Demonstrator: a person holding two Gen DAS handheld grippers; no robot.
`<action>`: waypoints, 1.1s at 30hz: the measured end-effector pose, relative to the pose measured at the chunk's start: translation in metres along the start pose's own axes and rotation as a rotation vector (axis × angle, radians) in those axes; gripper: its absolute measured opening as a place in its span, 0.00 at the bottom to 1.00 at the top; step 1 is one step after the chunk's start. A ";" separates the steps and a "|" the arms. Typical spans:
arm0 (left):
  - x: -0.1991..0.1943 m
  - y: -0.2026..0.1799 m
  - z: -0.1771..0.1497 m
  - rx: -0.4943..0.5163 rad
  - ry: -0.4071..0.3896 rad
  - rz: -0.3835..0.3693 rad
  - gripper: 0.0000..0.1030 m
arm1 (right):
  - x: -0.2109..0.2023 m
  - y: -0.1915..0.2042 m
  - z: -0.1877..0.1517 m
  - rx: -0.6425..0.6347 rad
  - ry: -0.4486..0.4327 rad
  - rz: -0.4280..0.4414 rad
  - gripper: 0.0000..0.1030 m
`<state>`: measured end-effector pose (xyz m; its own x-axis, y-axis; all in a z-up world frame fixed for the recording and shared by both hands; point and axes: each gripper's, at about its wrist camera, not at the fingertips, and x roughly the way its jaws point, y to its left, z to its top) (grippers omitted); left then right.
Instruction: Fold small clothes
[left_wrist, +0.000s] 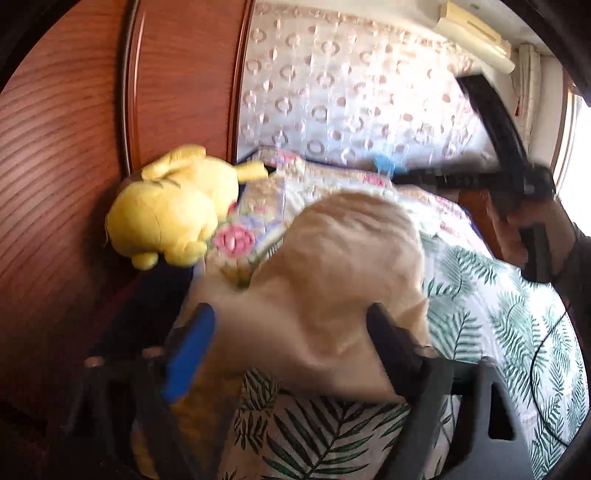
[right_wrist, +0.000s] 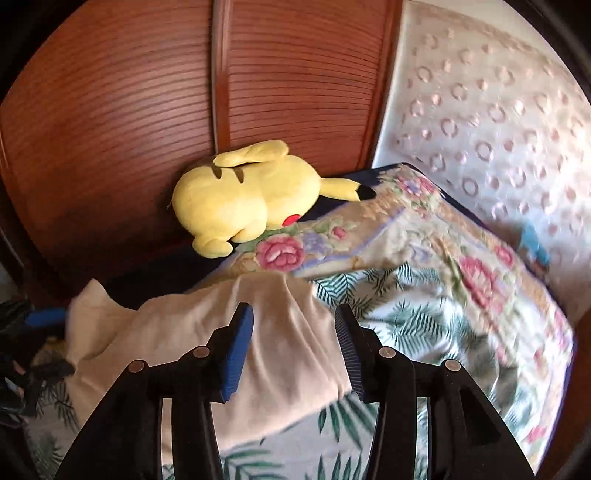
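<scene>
Nearest in the right wrist view, the right tool (right_wrist: 293, 347) stands wide, its blue-padded fingers (right_wrist: 236, 354) spread to either side of a raised fold of the beige garment (right_wrist: 207, 354) and pinching nothing. In the left wrist view the left tool (left_wrist: 291, 332) is likewise wide apart, with the same beige cloth bulging up between and past its fingers; whether a pad presses the fabric there is hard to tell through the blur. The garment lies rumpled on the near part of the bed, on the palm-leaf bedspread (right_wrist: 406, 325), its far edge close to the floral blanket (right_wrist: 424, 229) that covers the far end of the bed. The step in hand looks like taking hold of the cloth to start or straighten a fold, so a good move would be to close each tool on one layer at an edge or corner, not on the humped middle, then draw the two holds apart so the piece goes flat before it is doubled over. Bunched cloth tends to fold crooked. Keep the work on the leaf-print area; farther off, the yellow Pikachu plush (right_wrist: 243, 199) rests at the bed's far edge against the wooden slatted door (right_wrist: 129, 110), clear of the garment.
</scene>
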<state>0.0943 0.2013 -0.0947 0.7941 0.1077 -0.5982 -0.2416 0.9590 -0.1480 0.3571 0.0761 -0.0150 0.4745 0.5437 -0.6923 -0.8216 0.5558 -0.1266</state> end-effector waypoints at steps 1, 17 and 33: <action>-0.004 -0.002 0.002 0.010 -0.011 0.006 0.83 | -0.006 0.001 -0.006 0.020 -0.002 -0.007 0.46; -0.041 -0.081 0.027 0.164 -0.102 -0.082 0.83 | -0.157 0.038 -0.122 0.282 -0.196 -0.167 0.63; -0.095 -0.173 0.034 0.273 -0.173 -0.223 0.83 | -0.274 0.091 -0.195 0.438 -0.304 -0.424 0.73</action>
<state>0.0792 0.0340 0.0147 0.8984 -0.0912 -0.4296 0.0865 0.9958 -0.0305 0.0908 -0.1443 0.0246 0.8473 0.3399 -0.4081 -0.3721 0.9282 0.0006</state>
